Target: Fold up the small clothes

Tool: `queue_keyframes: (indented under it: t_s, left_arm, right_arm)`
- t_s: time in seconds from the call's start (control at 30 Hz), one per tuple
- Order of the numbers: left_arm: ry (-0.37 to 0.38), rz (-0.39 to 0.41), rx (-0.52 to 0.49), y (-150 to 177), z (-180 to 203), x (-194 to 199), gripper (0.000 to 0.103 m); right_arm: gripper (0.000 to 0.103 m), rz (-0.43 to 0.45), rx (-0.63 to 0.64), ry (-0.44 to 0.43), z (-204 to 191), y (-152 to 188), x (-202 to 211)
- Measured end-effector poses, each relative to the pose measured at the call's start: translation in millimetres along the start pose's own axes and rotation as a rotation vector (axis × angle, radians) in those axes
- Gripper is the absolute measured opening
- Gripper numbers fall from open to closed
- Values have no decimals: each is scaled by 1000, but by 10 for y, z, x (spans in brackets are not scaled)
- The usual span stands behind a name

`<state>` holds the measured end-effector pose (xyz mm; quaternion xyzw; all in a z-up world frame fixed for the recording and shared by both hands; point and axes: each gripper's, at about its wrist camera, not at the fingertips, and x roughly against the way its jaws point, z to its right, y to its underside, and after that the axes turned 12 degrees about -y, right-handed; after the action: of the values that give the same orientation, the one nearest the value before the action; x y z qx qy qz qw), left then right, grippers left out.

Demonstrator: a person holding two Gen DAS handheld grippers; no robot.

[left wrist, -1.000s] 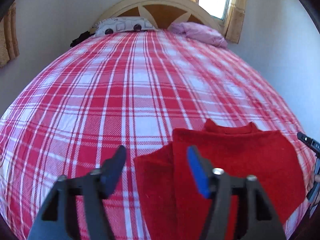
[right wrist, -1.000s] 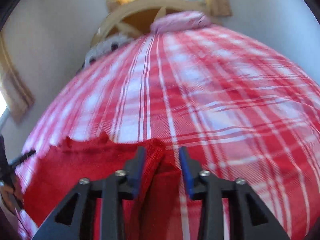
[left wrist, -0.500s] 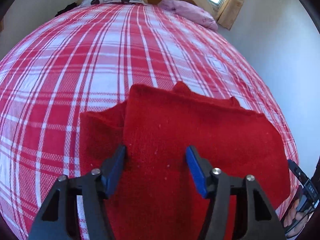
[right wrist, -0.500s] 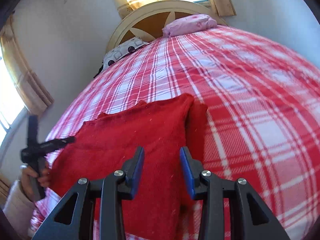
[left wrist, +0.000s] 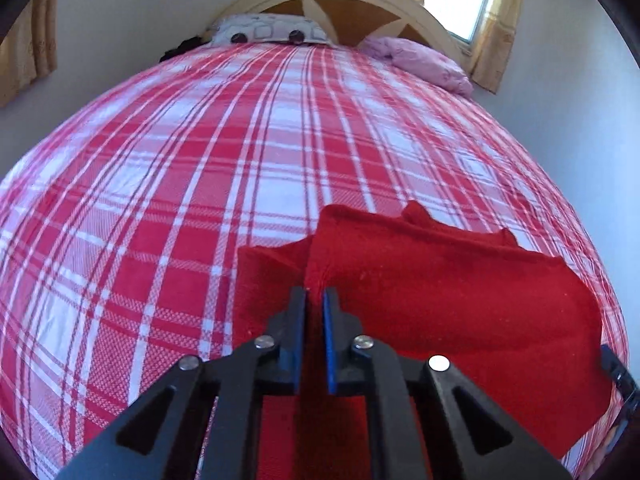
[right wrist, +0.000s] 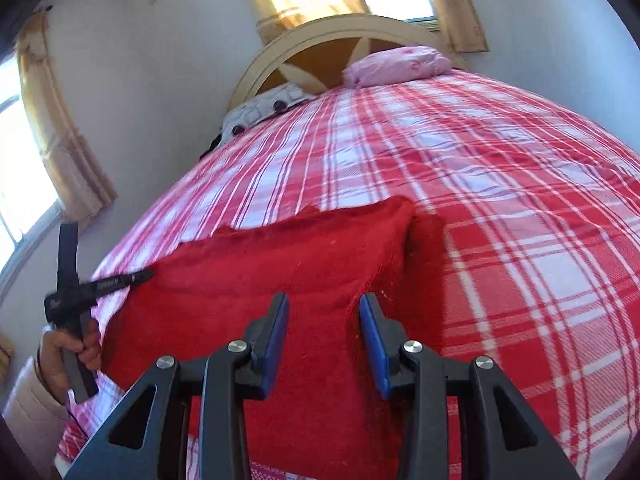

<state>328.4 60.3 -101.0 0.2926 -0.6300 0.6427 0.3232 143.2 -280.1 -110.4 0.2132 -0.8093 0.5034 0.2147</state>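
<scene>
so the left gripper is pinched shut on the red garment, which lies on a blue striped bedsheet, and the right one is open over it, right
Not quite: the bedsheet is a red and white plaid, not blue striped, as both wrist views show. The rest holds: the left gripper has just been closing and is pinched on a ridge of the red garment, and the right gripper hangs open over it.

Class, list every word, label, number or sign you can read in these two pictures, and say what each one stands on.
White lettering on the finger of the left gripper, seen from the right wrist: too small and blurred to read.
A pale mark on its handle: unreadable.
Red garment, checked bedspread, pillows: no text.
</scene>
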Motion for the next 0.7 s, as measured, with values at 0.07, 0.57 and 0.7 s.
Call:
queue_keyframes:
  t_s: [0.07,0.57,0.7]
  left_arm:
    - [-26,-29,-33,53,35,-106,12]
    - [-112,143,-91,378,50,749,76]
    - [-104,90,-91,507,144,635,76]
  right_arm:
    - [39,-50,11,-14,14,61,-169]
    - [43,98,97,43,-479,192,436]
    - [43,-9,100,11,-514,374,218]
